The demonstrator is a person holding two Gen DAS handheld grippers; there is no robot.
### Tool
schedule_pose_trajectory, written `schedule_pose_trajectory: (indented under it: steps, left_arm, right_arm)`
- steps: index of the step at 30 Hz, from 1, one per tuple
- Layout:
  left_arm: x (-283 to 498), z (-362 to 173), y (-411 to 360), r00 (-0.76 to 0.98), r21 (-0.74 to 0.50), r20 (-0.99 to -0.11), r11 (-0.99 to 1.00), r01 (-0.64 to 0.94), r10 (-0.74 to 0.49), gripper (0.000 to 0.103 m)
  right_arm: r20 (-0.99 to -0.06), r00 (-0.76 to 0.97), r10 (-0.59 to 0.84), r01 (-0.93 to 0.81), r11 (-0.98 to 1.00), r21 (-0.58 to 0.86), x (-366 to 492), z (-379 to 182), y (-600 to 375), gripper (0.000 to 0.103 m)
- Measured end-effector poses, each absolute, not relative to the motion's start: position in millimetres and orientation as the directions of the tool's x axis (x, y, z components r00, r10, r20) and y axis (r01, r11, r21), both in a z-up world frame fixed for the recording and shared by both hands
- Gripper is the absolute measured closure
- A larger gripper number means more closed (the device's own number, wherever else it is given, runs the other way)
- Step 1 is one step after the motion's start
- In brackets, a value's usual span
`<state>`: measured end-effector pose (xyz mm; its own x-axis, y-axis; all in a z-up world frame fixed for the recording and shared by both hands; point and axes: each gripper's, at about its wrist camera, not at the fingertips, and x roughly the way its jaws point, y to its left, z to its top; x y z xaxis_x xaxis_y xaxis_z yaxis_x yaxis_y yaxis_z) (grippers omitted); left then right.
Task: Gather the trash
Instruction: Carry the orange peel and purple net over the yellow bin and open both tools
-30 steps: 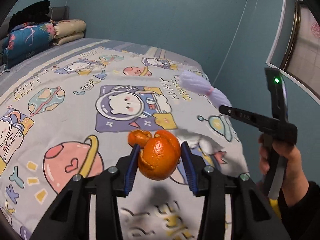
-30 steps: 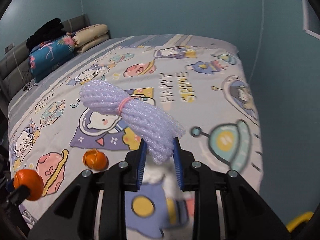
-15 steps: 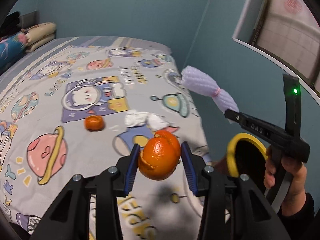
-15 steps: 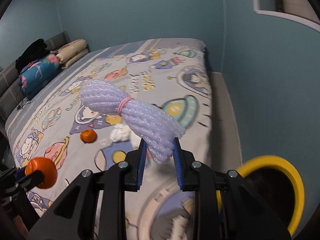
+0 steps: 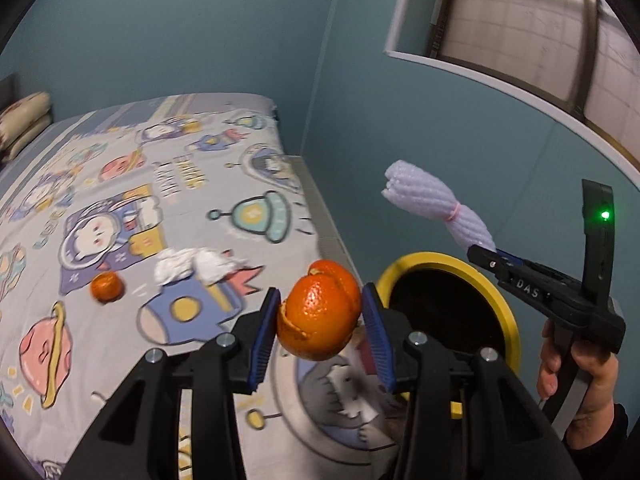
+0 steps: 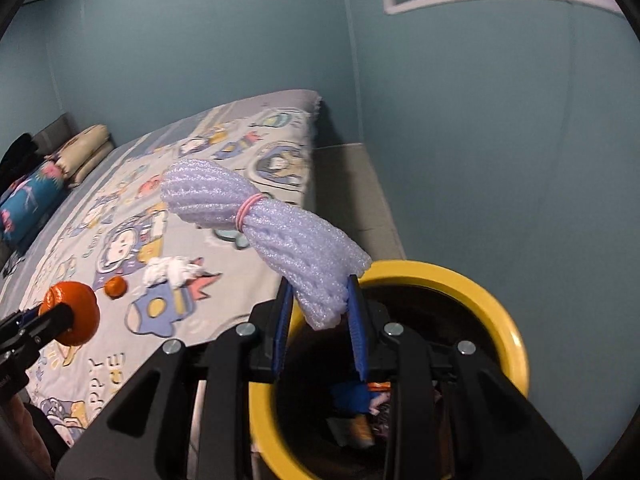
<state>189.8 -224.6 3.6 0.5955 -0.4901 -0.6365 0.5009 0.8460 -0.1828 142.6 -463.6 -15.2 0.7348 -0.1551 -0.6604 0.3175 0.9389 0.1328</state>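
My right gripper (image 6: 319,312) is clamping a lavender foam bundle (image 6: 264,228) over the yellow bin (image 6: 496,308). Far left, my left gripper (image 6: 60,318) is pinching orange peel (image 6: 76,312) above the bed (image 6: 120,344).

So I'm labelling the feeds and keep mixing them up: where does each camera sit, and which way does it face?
Left wrist: on the left gripper, over the bed; shows orange peel clamped, and the hand with the right gripper.
Right wrist: on the right gripper, above the yellow bin; foam net clamped.
Shared: bin, bed, tissue, small orange.
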Motion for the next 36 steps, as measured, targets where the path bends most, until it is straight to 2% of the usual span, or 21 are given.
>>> schedule_pose_trajectory:
  steps: [14, 25, 36]
  left_arm:
    - [182.1, -16.6, -321.6, 0.493, -0.15, -0.673, 0.754, 0.639, -0.552, 0.063]
    - [190.3, -48.0, -364.5, 0.439, -0.134, -0.718, 0.726, 0.675, -0.541, 0.063]
    - [202.2, -79.6, -387.7, 0.336, -0.193, -0.757, 0.683, 0.704, -0.561, 0.062]
  right_arm:
    - [-0.718, 0.658, -0.228, 0.468, 0.871, 0.152, 106.6, -48.7, -525.4, 0.078]
    - [-0.764, 0.617, -0.189, 0.534, 0.813, 0.23, 106.6, -76.0, -550.6, 0.077]
    - [-0.769, 0.612, -0.185, 0.559, 0.789, 0.255, 105.6, -79.4, -561.6, 0.074]
